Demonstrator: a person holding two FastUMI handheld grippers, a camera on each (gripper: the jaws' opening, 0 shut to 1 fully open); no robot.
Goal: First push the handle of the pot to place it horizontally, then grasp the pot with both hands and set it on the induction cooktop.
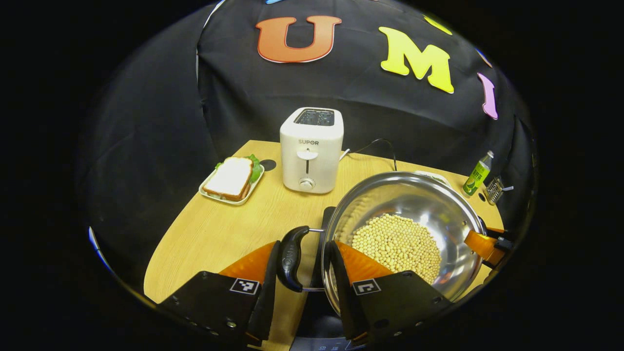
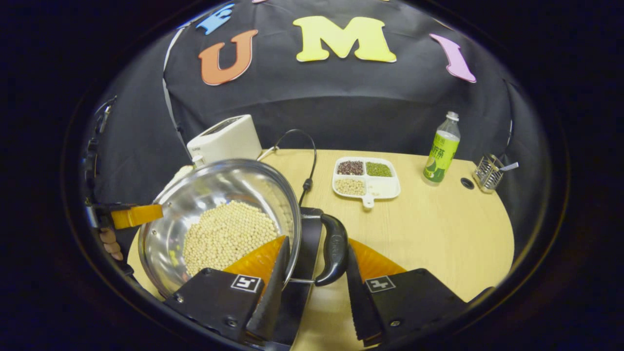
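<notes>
We see the steel pot (image 1: 404, 229), holding a heap of pale beans (image 1: 397, 243), lifted and tilted over the dark induction cooktop (image 1: 317, 312) at the wooden table's (image 1: 219, 229) near edge. The left gripper (image 1: 304, 263) has its fingers apart, straddling the pot's black side handle (image 1: 291, 258) and rim, and the right gripper (image 2: 312, 273) straddles the opposite handle (image 2: 333, 256) likewise; whether either actually pinches, we cannot tell. Behind sit a divided tray (image 2: 366, 181) with dark, green and pale beans in three compartments, a plate (image 1: 233, 187) with a sandwich (image 1: 230, 178), a toaster (image 1: 311, 148), a green bottle (image 2: 441, 156) and a wire basket (image 2: 487, 174).

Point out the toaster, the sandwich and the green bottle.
toaster (image 1: 311, 151), left gripper view, front face.
sandwich (image 1: 229, 178), left gripper view, top bread slice.
green bottle (image 2: 441, 156), right gripper view, label.
</notes>
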